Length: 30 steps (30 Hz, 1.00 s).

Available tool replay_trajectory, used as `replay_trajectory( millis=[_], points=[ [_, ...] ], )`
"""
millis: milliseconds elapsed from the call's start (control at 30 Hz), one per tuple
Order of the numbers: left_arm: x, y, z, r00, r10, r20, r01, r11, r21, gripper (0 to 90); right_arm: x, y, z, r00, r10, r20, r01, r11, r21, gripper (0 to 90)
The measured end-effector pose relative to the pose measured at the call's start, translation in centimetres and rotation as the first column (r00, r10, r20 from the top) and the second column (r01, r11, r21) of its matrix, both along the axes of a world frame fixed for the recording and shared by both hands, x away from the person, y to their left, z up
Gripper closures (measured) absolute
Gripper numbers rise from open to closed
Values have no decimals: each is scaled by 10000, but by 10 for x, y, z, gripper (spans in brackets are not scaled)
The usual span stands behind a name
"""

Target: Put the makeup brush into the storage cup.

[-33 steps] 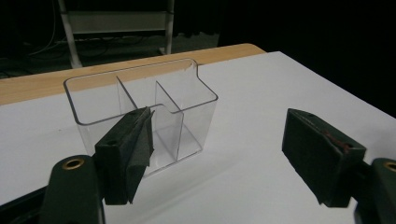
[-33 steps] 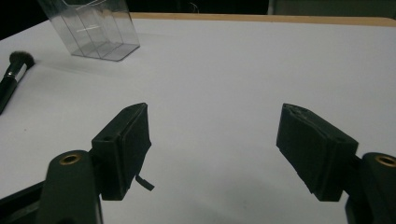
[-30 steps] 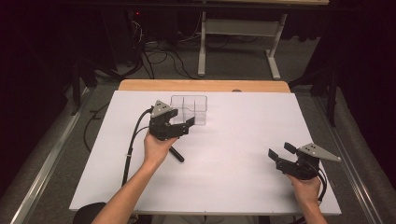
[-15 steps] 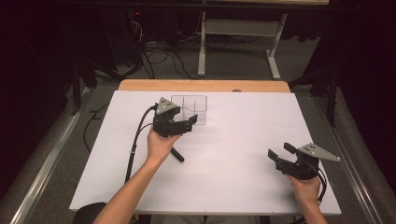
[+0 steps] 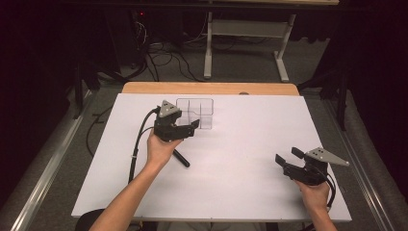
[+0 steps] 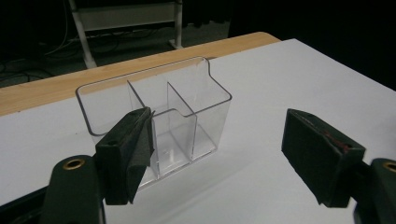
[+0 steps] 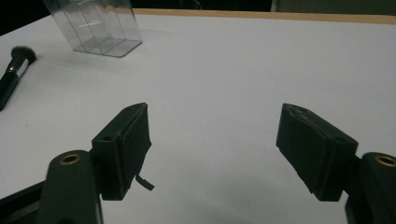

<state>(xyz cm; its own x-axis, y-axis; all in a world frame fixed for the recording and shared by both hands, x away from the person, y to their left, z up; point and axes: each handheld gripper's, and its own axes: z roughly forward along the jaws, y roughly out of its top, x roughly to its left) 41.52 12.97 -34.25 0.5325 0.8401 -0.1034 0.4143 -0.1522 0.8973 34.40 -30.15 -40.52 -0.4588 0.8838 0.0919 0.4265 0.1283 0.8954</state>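
A clear plastic organizer (image 5: 195, 113) with three compartments stands on the white table (image 5: 240, 144) near its back edge. My left gripper (image 5: 191, 128) hovers open just in front of it. In the left gripper view the organizer (image 6: 159, 112) sits behind the left jaw, and nothing lies between the jaws of the left gripper (image 6: 219, 140). A black makeup brush (image 5: 183, 160) lies on the table, partly hidden under the left hand. My right gripper (image 5: 287, 156) rests open near the front right of the table. In the right gripper view the right gripper (image 7: 215, 135) is empty, with the organizer (image 7: 93, 25) and the brush (image 7: 14, 70) far off.
A wooden strip (image 5: 207, 88) runs along the table's back edge. Beyond it stand a white desk frame (image 5: 245, 43) and loose cables (image 5: 163, 57) on the floor. The left gripper's cable (image 5: 137, 144) trails across the table's left side.
The left gripper has shifted only slightly near the organizer. The right gripper has stayed where it was, and both remain open.
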Motion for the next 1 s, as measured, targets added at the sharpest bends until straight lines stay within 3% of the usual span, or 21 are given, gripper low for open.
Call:
replay_trajectory(
  millis=[200, 433, 767, 1000],
  points=[
    [0, 2, 3, 9998, -7, -213, 12, 9998, 216, 253, -1, 0, 0, 10000, 14, 14, -14, 10000, -14, 275],
    [3, 6, 7, 9963, 128, -849, -90, 9989, 459, 251, 0, 0, 0, 10000, 14, -11, -14, 10000, -11, 275],
    [3, 6, 13, 9925, 286, -1187, -184, 9961, 859, 256, -1, 0, 0, 10000, 19, -1, -19, 10000, -3, 275],
    [4, 6, 17, 9863, 485, -1575, -309, 9932, 1123, 251, -1, 1, 0, 9999, 85, 59, -84, 9999, -83, 275]
  ],
)
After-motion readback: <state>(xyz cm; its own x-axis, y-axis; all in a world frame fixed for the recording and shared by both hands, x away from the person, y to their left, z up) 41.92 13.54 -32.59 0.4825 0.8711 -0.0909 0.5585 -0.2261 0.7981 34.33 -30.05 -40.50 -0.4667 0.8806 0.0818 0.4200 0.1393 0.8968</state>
